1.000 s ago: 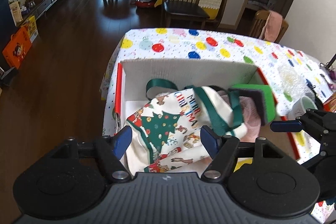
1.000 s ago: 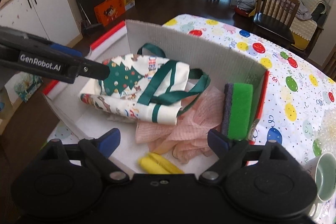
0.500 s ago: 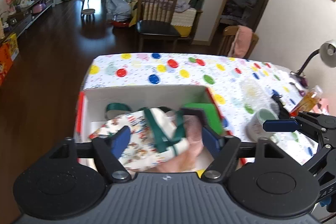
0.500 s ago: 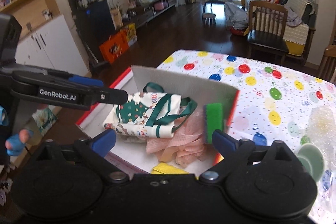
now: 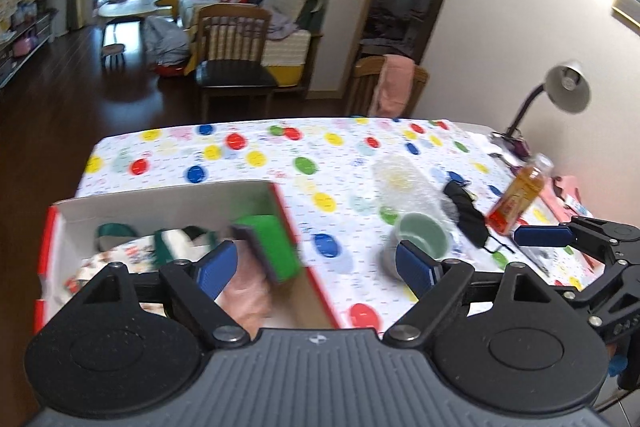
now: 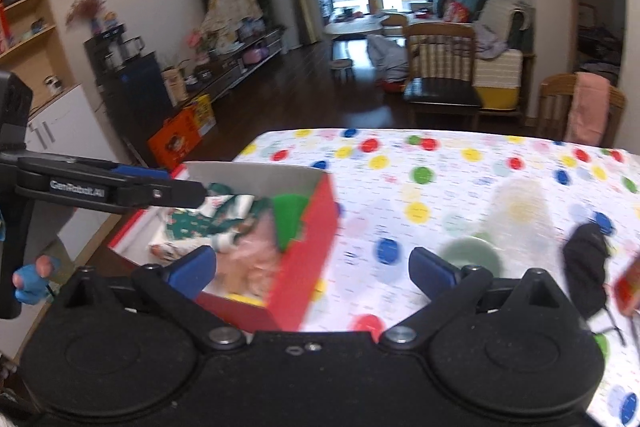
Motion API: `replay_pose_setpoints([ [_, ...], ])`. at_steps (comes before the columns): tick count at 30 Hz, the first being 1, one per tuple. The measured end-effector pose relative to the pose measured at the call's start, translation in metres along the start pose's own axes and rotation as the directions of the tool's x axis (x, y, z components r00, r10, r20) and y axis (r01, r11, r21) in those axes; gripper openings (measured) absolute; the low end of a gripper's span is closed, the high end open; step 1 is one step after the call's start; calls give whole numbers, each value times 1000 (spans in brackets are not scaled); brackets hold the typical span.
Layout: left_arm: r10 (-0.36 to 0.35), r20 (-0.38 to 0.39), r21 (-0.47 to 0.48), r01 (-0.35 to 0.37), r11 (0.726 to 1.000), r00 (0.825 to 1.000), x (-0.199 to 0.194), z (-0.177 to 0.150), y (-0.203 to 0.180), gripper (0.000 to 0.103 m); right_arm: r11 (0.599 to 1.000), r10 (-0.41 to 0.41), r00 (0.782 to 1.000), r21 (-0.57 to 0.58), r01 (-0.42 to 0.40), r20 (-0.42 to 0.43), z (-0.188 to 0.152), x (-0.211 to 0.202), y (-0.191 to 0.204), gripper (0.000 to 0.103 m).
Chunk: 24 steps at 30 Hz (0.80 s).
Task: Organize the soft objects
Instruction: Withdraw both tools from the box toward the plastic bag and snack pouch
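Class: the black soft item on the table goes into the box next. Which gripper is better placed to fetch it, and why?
Probably the right gripper: the black item lies on its side of the table, away from the box. Its jaws are opening, empty.

A pale green ceramic mug (image 5: 420, 233) stands on the polka-dot tablecloth (image 5: 256, 151). Near it lie a crumpled black cloth (image 5: 466, 209) and an amber drink bottle (image 5: 520, 193).

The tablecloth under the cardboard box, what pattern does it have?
White tablecloth with multicoloured balloon-like spots, clearest in the left wrist view.
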State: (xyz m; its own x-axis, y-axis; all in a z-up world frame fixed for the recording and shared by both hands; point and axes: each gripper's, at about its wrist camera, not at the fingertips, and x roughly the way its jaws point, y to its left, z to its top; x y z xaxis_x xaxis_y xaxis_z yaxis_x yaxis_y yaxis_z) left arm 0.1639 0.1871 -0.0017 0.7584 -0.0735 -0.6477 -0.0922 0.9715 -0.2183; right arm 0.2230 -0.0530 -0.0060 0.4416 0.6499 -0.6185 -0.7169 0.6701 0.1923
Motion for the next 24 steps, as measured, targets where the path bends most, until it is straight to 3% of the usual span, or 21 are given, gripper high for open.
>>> replay_pose_setpoints([
  [2,-22,2,15,22,1000,1000,5,-1,-15,90,1000,-28,1000,11,28,-2,-9,-8,-18,103],
  [5,-45,2,34,45,998,999,15,-4,-40,103,997,-62,998,44,62,-10,-23,-22,-47,103],
  [16,-29,-36,12,30,999,999,68,-23,-112,103,962,-240,969,118,245,-51,-76,-58,-154,103],
  [24,34,-25,90,-32,995,999,110,-50,-177,103,922,-332,937,171,347,-112,-107,-68,-242,103],
])
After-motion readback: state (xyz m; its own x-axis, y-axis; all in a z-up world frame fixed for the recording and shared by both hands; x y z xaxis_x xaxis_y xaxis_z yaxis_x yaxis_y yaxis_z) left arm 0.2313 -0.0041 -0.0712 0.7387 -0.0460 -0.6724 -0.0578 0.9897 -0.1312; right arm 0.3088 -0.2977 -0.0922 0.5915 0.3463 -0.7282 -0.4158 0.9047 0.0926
